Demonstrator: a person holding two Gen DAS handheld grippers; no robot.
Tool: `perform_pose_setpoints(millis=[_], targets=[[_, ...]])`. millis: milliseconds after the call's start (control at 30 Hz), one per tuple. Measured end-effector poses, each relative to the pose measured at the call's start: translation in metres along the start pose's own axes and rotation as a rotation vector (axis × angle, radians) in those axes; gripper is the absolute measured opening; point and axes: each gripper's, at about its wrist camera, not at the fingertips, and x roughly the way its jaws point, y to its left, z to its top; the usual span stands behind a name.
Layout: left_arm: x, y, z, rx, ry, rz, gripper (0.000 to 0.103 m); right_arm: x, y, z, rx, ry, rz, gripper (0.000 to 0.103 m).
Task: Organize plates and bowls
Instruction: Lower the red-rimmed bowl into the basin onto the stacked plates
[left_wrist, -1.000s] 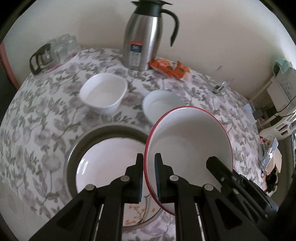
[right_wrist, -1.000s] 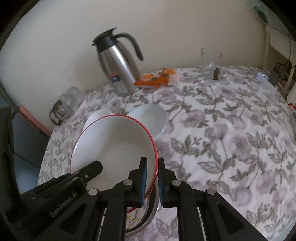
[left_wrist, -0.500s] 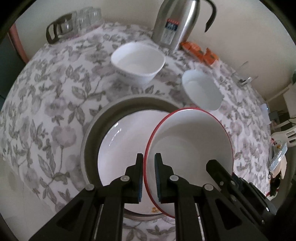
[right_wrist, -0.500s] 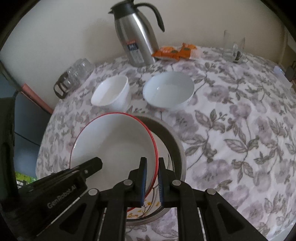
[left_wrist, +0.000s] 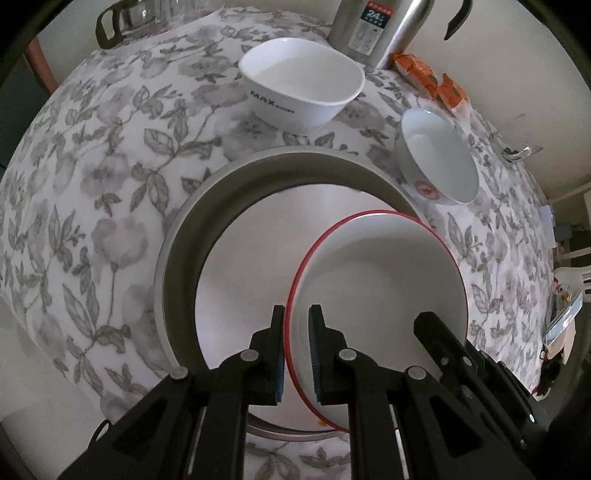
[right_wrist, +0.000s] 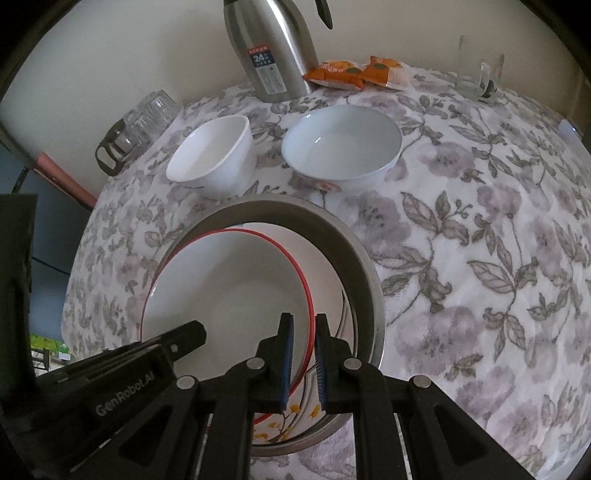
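Note:
A white plate with a red rim (left_wrist: 380, 295) (right_wrist: 236, 295) hangs tilted over a steel basin (left_wrist: 177, 251) (right_wrist: 356, 258). My left gripper (left_wrist: 295, 314) is shut on its left rim and my right gripper (right_wrist: 303, 325) is shut on the opposite rim. Each gripper's finger also shows in the other's view. Inside the basin lies a white plate (left_wrist: 240, 266) with a flower pattern at its edge (right_wrist: 332, 306). I cannot tell whether the held plate touches it. Beyond the basin stand a white bowl (left_wrist: 299, 92) (right_wrist: 214, 155) and a pale bowl with a red mark (left_wrist: 439, 162) (right_wrist: 340, 144).
The table wears a flowered cloth (right_wrist: 480, 240). At the back stand a steel thermos (right_wrist: 273, 55), orange snack packets (right_wrist: 354, 72), a glass mug (right_wrist: 476, 74) and several glasses with a carafe (right_wrist: 140, 122). The table edge drops off at the left (left_wrist: 33, 332).
Both grippers have sunk with the red-rimmed plate and tipped further down. The plate now sits lower over the basin, which fills more of both views.

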Motion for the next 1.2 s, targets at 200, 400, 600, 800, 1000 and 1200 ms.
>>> perform_pose_setpoints(millis=[200,400,600,800,1000,1200], targets=[[0.004,0.007,0.002,-0.03,0.009,0.004,0.012,0.006,0.006,0.0,-0.031,0.001,-0.004,0.012],[0.005,0.008,0.004,-0.029,0.01,0.01,0.012,0.007,0.009,0.0,-0.046,-0.002,-0.013,0.012],[0.011,0.012,0.005,-0.055,0.033,-0.003,0.012,0.008,0.009,0.0,-0.053,0.005,-0.014,0.012],[0.016,0.014,0.003,-0.075,0.058,-0.001,0.012,0.009,0.01,0.0,-0.065,0.013,-0.011,0.013],[0.019,0.013,0.002,-0.075,0.065,0.009,0.012,0.01,0.009,-0.001,-0.056,0.023,0.001,0.015],[0.022,0.012,0.003,-0.087,0.074,0.006,0.012,0.01,0.008,-0.002,-0.048,0.038,0.005,0.015]])
